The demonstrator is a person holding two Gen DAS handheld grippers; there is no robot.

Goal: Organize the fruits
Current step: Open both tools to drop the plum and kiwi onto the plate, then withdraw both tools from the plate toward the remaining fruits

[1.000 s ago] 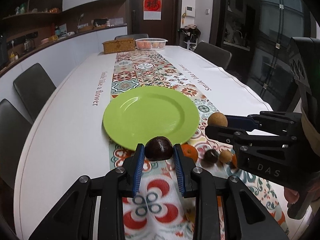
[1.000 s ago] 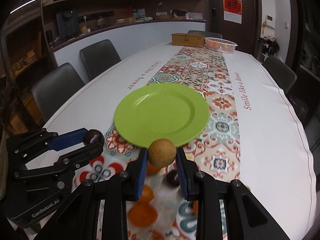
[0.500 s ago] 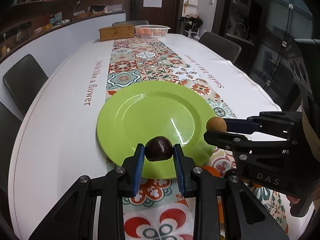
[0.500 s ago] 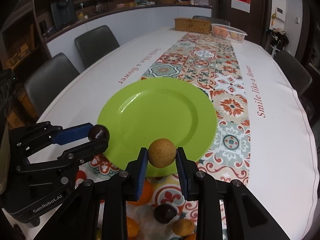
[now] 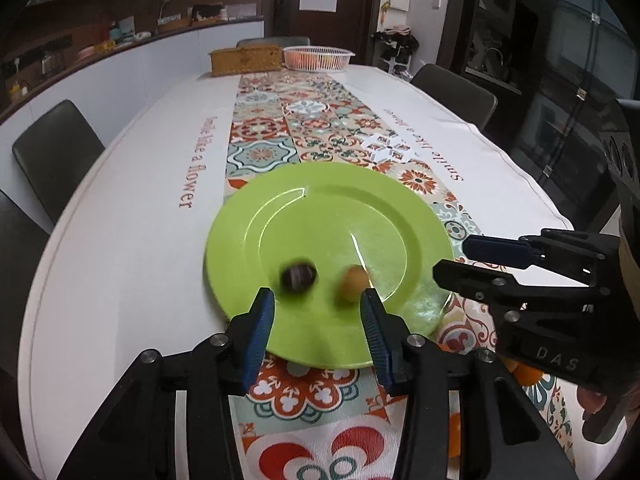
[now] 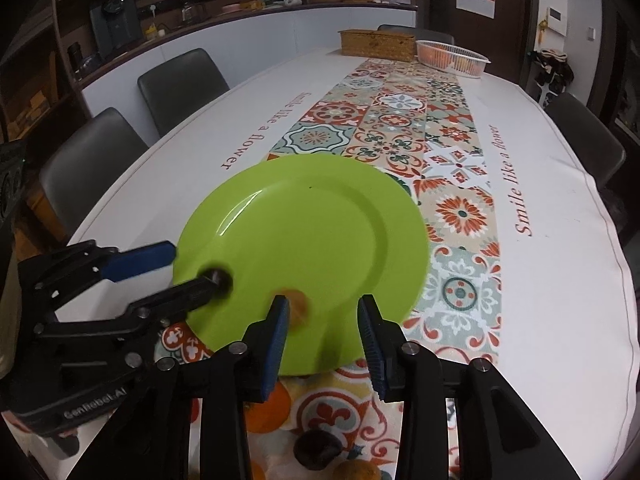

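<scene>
A green plate point(image 5: 328, 220) lies on the patterned runner and also shows in the right wrist view point(image 6: 320, 232). A dark round fruit point(image 5: 298, 276) and a tan round fruit point(image 5: 354, 280), both blurred, are on the plate's near part. They also show in the right wrist view, the dark fruit point(image 6: 218, 278) and the tan fruit point(image 6: 296, 306). My left gripper point(image 5: 318, 320) is open and empty just behind them. My right gripper point(image 6: 324, 328) is open and empty over the plate's near rim.
Loose fruits lie on the runner near me: an orange point(image 6: 272, 404), a dark fruit point(image 6: 318, 448) and a tan one point(image 6: 356, 470). A wicker box point(image 5: 246, 60) and a white basket point(image 5: 318, 58) stand at the table's far end. Chairs line both sides.
Both grippers opened and let go of their fruits. The dark fruit and the tan fruit now sit on the green plate, still blurred from motion.
</scene>
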